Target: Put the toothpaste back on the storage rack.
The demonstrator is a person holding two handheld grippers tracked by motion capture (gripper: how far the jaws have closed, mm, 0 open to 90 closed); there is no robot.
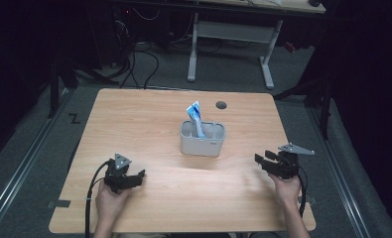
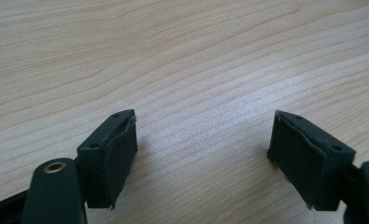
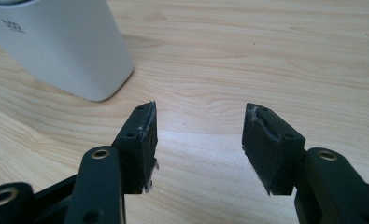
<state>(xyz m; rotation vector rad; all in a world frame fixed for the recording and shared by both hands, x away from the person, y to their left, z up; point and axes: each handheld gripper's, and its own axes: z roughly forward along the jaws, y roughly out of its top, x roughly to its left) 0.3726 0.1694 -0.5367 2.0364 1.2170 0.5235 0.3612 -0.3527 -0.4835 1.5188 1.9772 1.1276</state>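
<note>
Resting state: both claws sit low over the table (image 1: pixel 149 114), near the person's edge, well apart from each other.
Left claw (image 1: pixel 136 177): jaws spread wide with bare wood grain between them in the left gripper view (image 2: pixel 203 144); holding nothing.
Right claw (image 1: pixel 264 162): jaws parted, nothing between the pads in the right gripper view (image 3: pixel 198 144); empty.
Holder position: grey-white holder (image 1: pixel 202 139) stands upright mid-table, between the two hands and farther from the person.
Toothpaste tube (image 1: pixel 196 118): stands in the holder, long axis near vertical, leaning slightly; top end sticks out above the rim.
Key relation: from the right claw the holder lies ahead and to its left; in the right gripper view its rounded corner (image 3: pixel 79 51) sits just beyond the left jaw, not touching.
Nearer hand: right, judged from the right claw pointing toward the holder; the left claw points across bare table.
Likely next move: right claw goes up and over to the tube's top.
Writing: small grey mark on the holder wall, possibly letters, too blurred to read; tube print blue and white, illegible.
</note>
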